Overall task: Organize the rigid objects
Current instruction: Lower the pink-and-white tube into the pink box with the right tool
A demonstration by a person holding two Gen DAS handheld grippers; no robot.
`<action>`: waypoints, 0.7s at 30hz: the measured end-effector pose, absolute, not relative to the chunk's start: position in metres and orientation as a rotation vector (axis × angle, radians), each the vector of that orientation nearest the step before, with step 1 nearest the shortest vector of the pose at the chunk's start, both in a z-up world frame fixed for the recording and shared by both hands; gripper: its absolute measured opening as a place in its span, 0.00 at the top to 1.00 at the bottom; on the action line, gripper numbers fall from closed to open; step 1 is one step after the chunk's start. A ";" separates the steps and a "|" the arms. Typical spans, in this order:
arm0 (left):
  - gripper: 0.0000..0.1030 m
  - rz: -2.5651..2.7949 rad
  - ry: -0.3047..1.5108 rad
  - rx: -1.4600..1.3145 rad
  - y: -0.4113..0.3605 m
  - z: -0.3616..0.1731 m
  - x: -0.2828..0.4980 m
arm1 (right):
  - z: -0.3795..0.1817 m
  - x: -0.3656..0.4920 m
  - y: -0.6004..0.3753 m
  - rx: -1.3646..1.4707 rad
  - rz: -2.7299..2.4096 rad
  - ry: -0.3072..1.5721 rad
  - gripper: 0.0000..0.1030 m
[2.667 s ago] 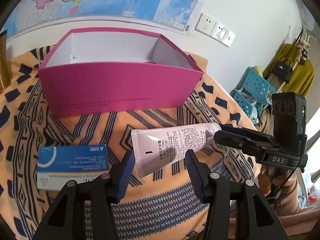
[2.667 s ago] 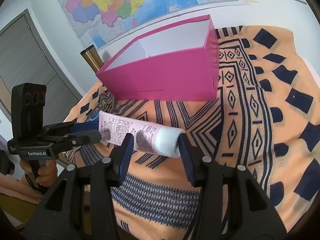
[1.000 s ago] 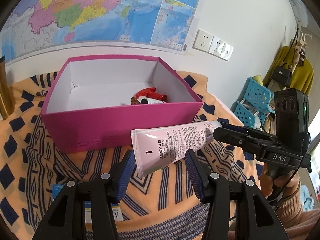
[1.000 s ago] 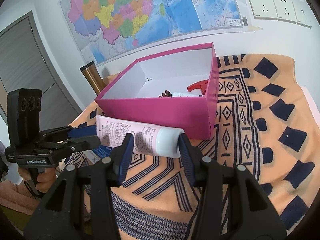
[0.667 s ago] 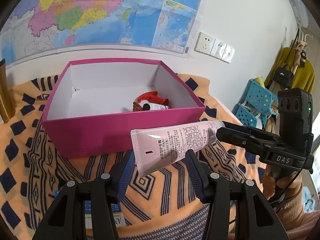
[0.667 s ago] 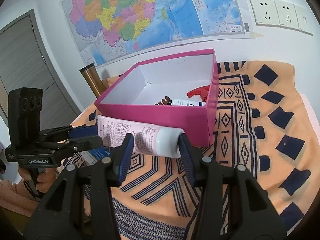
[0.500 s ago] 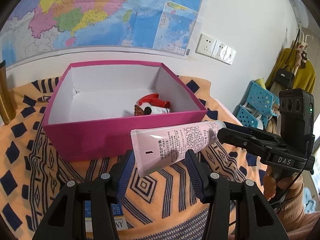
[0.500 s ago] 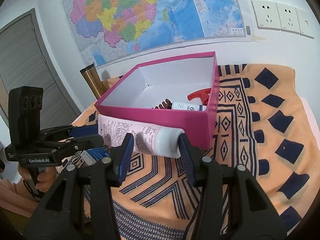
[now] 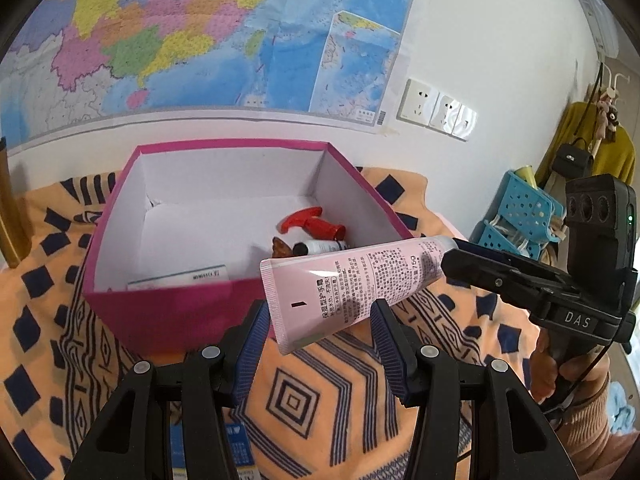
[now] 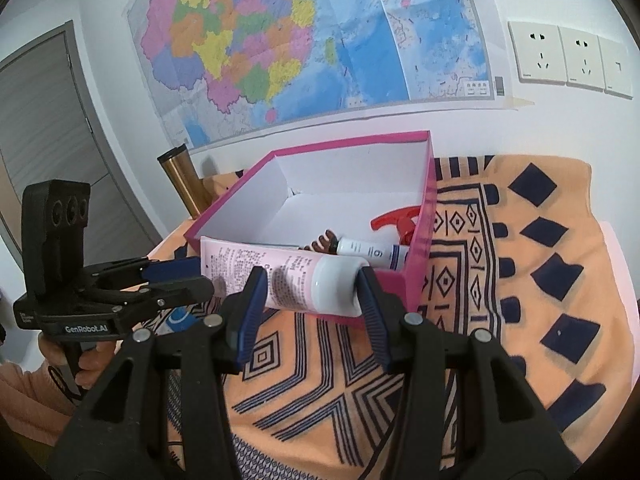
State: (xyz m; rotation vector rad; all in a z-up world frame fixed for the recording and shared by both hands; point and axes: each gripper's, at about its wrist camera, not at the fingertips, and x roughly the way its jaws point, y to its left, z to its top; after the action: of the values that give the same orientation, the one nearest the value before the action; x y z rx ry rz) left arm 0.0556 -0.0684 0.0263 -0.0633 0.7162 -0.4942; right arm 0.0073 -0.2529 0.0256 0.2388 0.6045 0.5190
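While you carry the pink tube (image 9: 356,280) in mid-frame, both the left gripper (image 9: 320,332) and right gripper (image 10: 310,296) clench its ends, just short of the pink box (image 9: 160,312). A spray bottle (image 9: 316,228) already lies inside; a blue carton (image 9: 236,448) waits at lower left.

The box (image 9: 168,312) sits on the cloth-covered worktop (image 9: 452,344), at 12 o'clock from the left tool (image 9: 320,332). Inside it, a spray bottle (image 9: 316,226) lies at 3 o'clock, a small bottle (image 9: 320,246) just before it, and a flat carton (image 9: 180,278) against the near wall at 7 o'clock. The tube (image 9: 352,276) spans the box's near right corner, crimped end between the left tool's fingers, cap end in the right tool (image 10: 310,292). Another carton (image 9: 236,446) lies on the worktop below the left tool. A flask (image 10: 186,184) stands at the box's 9 o'clock.
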 end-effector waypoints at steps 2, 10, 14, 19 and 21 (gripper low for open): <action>0.49 -0.491 0.711 -0.063 -0.068 0.028 0.061 | 0.027 0.012 -0.254 0.239 0.520 0.602 0.52; 0.49 -0.470 0.698 -0.054 -0.068 0.032 0.079 | 0.028 0.036 -0.254 0.240 0.514 0.610 0.52; 0.49 -0.458 0.700 -0.047 -0.071 0.031 0.089 | 0.028 0.048 -0.255 0.245 0.507 0.616 0.52; 0.49 -0.450 0.705 -0.047 -0.073 0.031 0.101 | 0.028 0.063 -0.256 0.243 0.496 0.621 0.52; 0.49 -0.448 0.705 -0.047 -0.074 0.031 0.105 | 0.026 0.068 -0.257 0.248 0.492 0.626 0.52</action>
State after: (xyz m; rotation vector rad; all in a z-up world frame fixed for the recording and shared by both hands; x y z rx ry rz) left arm 0.1047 -0.0742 0.0307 -0.0469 0.7053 -0.4479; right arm 0.0682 -0.2574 0.0264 0.2477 0.6257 0.4921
